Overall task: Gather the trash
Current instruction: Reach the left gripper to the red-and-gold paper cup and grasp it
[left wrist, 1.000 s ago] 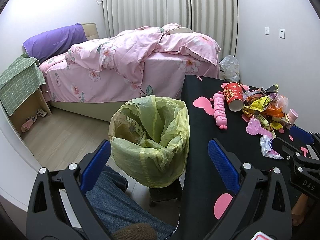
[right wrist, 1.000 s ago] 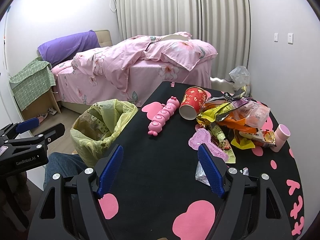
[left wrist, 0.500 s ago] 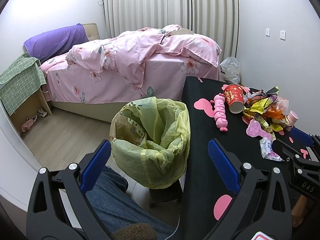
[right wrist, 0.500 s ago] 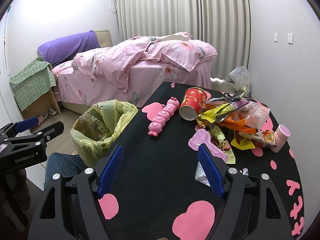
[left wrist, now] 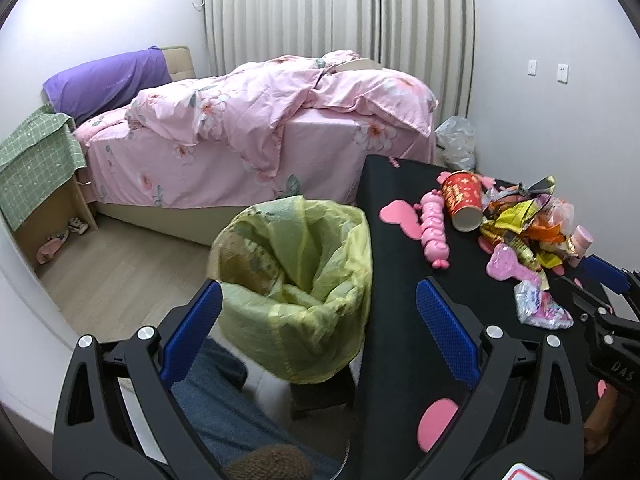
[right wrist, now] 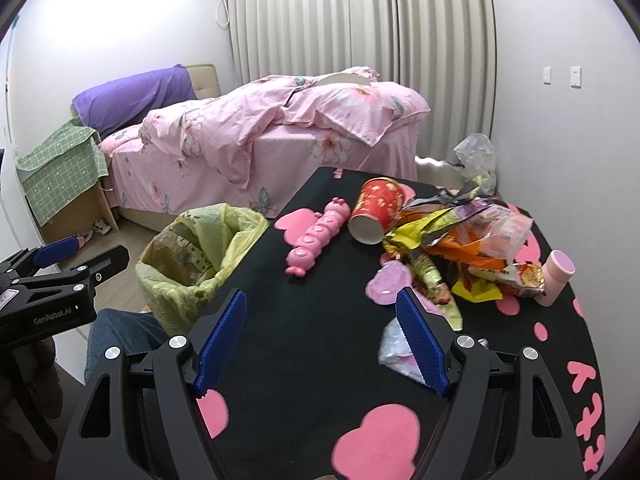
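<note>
One bin (right wrist: 200,264), one paper cup (right wrist: 376,212), perhaps ten wrappers (right wrist: 460,248).

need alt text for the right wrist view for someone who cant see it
An open right tool hovers, holding nothing, over a black table with pink shapes, facing a pile of snack wrappers, a tipped red paper cup and a pink caterpillar toy. A yellow-lined trash bin stands beside the table, a pink bed behind.
</note>
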`<state>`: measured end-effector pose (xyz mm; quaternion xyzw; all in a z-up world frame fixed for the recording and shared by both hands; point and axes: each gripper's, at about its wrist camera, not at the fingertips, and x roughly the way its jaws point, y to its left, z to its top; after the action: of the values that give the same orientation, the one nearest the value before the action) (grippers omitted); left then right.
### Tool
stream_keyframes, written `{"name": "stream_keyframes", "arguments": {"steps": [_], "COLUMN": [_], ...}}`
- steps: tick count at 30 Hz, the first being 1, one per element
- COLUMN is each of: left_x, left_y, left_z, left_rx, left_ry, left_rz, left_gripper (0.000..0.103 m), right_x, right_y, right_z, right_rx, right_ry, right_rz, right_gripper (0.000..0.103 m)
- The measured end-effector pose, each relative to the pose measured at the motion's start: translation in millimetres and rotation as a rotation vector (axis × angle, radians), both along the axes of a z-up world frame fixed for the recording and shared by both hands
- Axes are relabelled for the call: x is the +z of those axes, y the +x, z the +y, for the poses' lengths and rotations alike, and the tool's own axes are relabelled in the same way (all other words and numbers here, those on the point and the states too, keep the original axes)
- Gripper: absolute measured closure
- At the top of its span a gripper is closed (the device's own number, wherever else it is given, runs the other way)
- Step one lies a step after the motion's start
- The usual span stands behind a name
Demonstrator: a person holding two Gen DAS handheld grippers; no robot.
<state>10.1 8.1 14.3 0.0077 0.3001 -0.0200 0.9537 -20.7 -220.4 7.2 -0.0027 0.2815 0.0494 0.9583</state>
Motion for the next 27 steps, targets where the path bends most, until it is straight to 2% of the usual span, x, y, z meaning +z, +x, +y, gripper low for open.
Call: {"name": "stream_keyframes", "arguments": {"steps": [2,7,9,14,17,19,22,24,27], "left_x": [-3,-10,-16,-29,-34,-34,-30,-26,-25], "left_y": [5,21,30,52,67,87,129,161,207], "left_z": [-7,-37,-54,-94,-117,-130,-138,-145,-158], "left_rx": [-0.025,-0.172,-0.245,-0.357,-0.407,-0.431,-0.472,-0.482,-0.465], "left_ry": [-0.016,-0.041,-0.062,-0.123,-0.116,-0.104,-0.171,-0.222,-0.235], "left_rz": [-0.005,-0.019,0.006,0.059,0.078,0.099,0.155,0.159,0.174], "left_gripper": [0.01,0.01,0.01,0.009,0.009,0.009,0.009,0.009,0.009], "right_x": [3,2,-4,-31,-40,-43,-44,-44,-43], "right_y": [1,-2,-5,-5,-1,4,14,27,44], "right_z": [-17,-75,-96,-135,-149,-155,-165,-172,-177], "right_rx": [-0.032,-0.135,-0.162,-0.196,-0.2,-0.21,-0.241,-0.253,-0.256], "right_ry": [-0.008,-0.001,-0.004,0.02,0.014,-0.003,-0.028,-0.013,-0.036], "right_rz": [-0.007,-0.009,0.007,0.079,0.102,0.092,0.079,0.075,0.061], "right_gripper": [0.029,0.029,0.029,0.029,0.029,0.029,0.029,0.029,0.029]}}
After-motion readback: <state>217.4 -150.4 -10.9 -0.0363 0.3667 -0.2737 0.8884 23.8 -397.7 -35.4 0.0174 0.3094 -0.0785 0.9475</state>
